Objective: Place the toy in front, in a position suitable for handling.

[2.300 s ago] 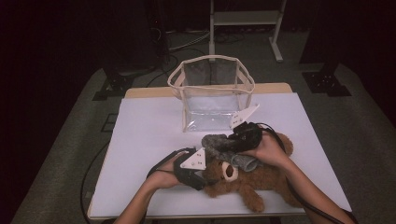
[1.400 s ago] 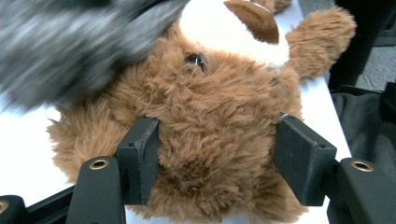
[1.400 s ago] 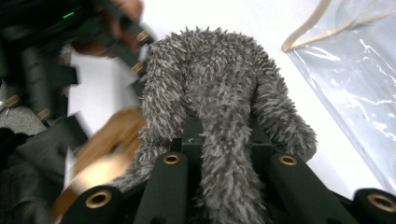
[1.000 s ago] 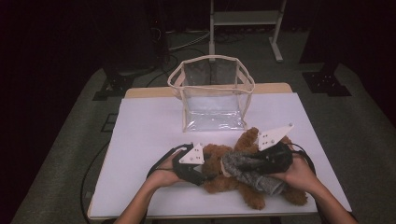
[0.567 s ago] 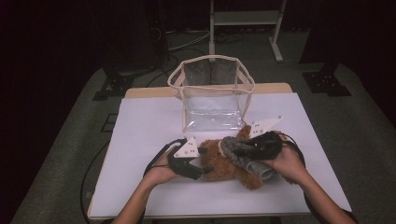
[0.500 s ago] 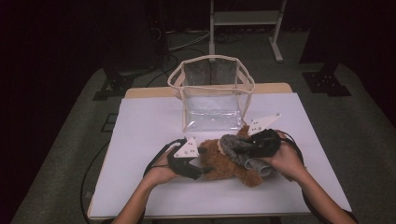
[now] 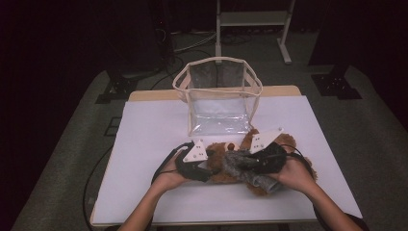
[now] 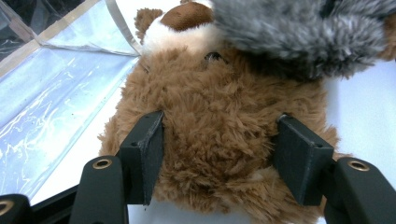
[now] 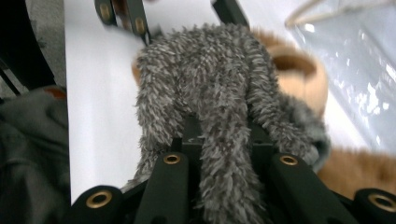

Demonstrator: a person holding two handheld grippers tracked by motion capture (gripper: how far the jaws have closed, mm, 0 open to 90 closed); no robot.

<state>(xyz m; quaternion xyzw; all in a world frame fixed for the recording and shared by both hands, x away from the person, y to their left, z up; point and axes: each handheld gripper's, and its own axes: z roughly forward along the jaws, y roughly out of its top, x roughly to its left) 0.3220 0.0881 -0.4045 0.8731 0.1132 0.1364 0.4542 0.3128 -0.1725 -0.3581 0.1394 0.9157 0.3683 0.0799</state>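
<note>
A brown teddy bear lies on the white tabletop, near the front edge and just in front of a clear bag. The bear lies long-ways from left to right across the tabletop in the high view. Its head is at the left end, by the left claw, and its body runs off to the right under the person's right hand. In the left gripper view the bear's white nose patch with its dark brown tip points away from the camera, toward the clear bag.

A strip of grey furry cloth lies over the bear. In the high view it runs long-ways from left to right too, slanting a little toward the front edge at its right end.

The left claw comes in from the left. In the left gripper view its two black jaws sit one on each side of the bear's brown head, and the pads press into the fur. The jaws have just been closing a little, with the head between them, so the left claw is gripping the bear.

The right claw comes in from the right and points left. In the right gripper view its jaws are pinched close together on the grey cloth, which hangs out past the tips and drapes over the bear.

The clear bag stands upright with its top open, and its cream edge is well behind both hands.
</note>
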